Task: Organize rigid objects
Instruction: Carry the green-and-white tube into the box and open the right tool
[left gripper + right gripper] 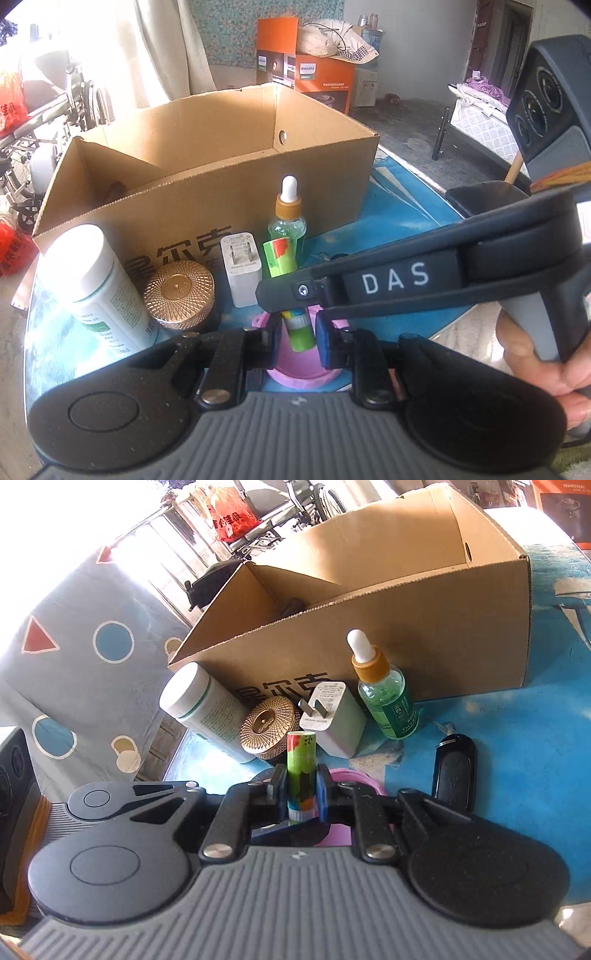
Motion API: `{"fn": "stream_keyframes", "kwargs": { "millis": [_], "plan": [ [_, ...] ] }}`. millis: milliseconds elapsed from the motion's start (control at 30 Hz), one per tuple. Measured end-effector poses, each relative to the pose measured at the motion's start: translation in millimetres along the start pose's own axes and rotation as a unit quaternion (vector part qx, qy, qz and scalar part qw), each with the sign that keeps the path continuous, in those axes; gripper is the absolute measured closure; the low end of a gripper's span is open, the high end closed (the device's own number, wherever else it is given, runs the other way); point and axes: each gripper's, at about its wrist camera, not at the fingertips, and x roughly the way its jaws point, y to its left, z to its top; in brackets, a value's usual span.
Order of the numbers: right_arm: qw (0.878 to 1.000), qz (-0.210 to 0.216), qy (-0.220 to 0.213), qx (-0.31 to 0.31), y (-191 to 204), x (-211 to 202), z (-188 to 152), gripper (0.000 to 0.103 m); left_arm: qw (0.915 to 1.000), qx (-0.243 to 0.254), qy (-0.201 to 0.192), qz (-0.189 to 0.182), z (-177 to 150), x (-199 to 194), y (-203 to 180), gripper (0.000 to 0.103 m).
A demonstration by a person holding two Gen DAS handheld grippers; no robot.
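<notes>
Both the left gripper [297,339] and the right gripper [301,794] are clamped on one green tube [301,771], near the cardboard box [424,627] on the desk [517,738].

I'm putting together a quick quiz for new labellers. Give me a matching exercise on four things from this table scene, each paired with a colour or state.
Things:
1. dropper bottle
2. round lid
3. cardboard box
4. lip balm tube

Descriptions:
A. open at the top
B. gripped between gripper fingers
C. green liquid, white bulb
D. gold, patterned top

Pairs: 1-C, 2-D, 3-A, 4-B
</notes>
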Motion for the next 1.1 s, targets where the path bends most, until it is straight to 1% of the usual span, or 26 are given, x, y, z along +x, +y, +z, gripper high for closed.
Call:
{"fn": "stream_keyframes", "kwargs": {
  "millis": [100, 167, 233, 300, 400, 467, 500, 533, 600, 633, 700, 767, 833, 900, 967, 1067, 1100],
  "plan": [
    [0.999, 0.012, -0.021, -0.031, 19.1, -12.0, 16.6, 0.089, 0.9994, 0.001, -0.031, 0.013, 15.7, -21.1, 9.0, 0.082],
    [0.998, 0.027, -0.034, -0.048, 28.0, -20.3, 40.0, 0.089, 0.9986, -0.001, -0.048, 0.021, 26.8, -30.9, 17.0, 0.082],
    [0.997, 0.046, -0.034, -0.047, 33.0, -19.9, 61.6, 0.089, 0.9979, -0.008, -0.059, 0.025, 42.1, -39.3, 30.2, 0.082],
    [0.996, 0.066, -0.021, -0.048, 36.9, -12.5, 91.2, 0.089, 0.9976, -0.019, -0.061, 0.026, 60.0, -43.5, 48.2, 0.082],
    [0.996, 0.079, 0.008, -0.039, 37.6, 7.5, 131.4, 0.089, 0.9976, -0.038, -0.05, 0.029, 82.3, -34.4, 73.9, 0.082],
    [0.996, 0.077, 0.038, -0.025, 35.1, 34.2, 161.9, 0.089, 0.9976, -0.054, -0.032, 0.029, 95.6, -20.1, 90.0, 0.082],
    [0.996, 0.074, 0.05, -0.017, 31.8, 45.3, 171.3, 0.089, 0.9973, -0.064, -0.017, 0.031, 103.2, -8.4, 102.6, 0.082],
    [0.995, 0.07, 0.068, -0.002, 30.0, 65.9, 185.2, 0.089, 0.997, -0.07, -0.005, 0.033, 108.7, 2.4, 111.3, 0.082],
    [0.993, 0.064, 0.095, 0.025, 20.3, 92.8, 201.6, 0.089, 0.9959, -0.078, 0.019, 0.042, 113.2, 20.4, 128.7, 0.082],
    [0.991, 0.059, 0.11, 0.043, 14.5, 112.0, 206.3, 0.089, 0.9957, -0.077, 0.026, 0.045, 113.3, 26.5, 132.5, 0.08],
    [0.989, 0.047, 0.13, 0.059, 6.8, 137.1, 214.7, 0.089, 0.9939, -0.082, 0.048, 0.056, 115.8, 45.5, 144.0, 0.077],
    [0.985, 0.036, 0.152, 0.078, -3.6, 167.0, 217.1, 0.089, 0.9924, -0.086, 0.063, 0.061, 115.4, 56.0, 151.8, 0.077],
    [0.982, 0.019, 0.168, 0.084, -10.4, 186.5, 216.4, 0.089, 0.9908, -0.094, 0.076, 0.061, 116.1, 63.9, 159.3, 0.077],
    [0.98, 0.009, 0.178, 0.089, -15.7, 202.2, 216.6, 0.089, 0.9906, -0.092, 0.079, 0.063, 117.3, 67.3, 163.8, 0.079],
    [0.979, -0.002, 0.185, 0.09, -17.0, 218.3, 214.0, 0.088, 0.9909, -0.088, 0.077, 0.065, 118.5, 67.6, 163.9, 0.078],
    [0.974, 0.007, 0.205, 0.096, -20.4, 238.3, 212.5, 0.086, 0.9911, -0.085, 0.076, 0.069, 119.3, 68.4, 161.9, 0.076],
    [0.973, 0.003, 0.21, 0.096, -20.8, 242.7, 212.5, 0.086, 0.9912, -0.084, 0.075, 0.07, 120.3, 69.2, 162.3, 0.076]
  ]
}}
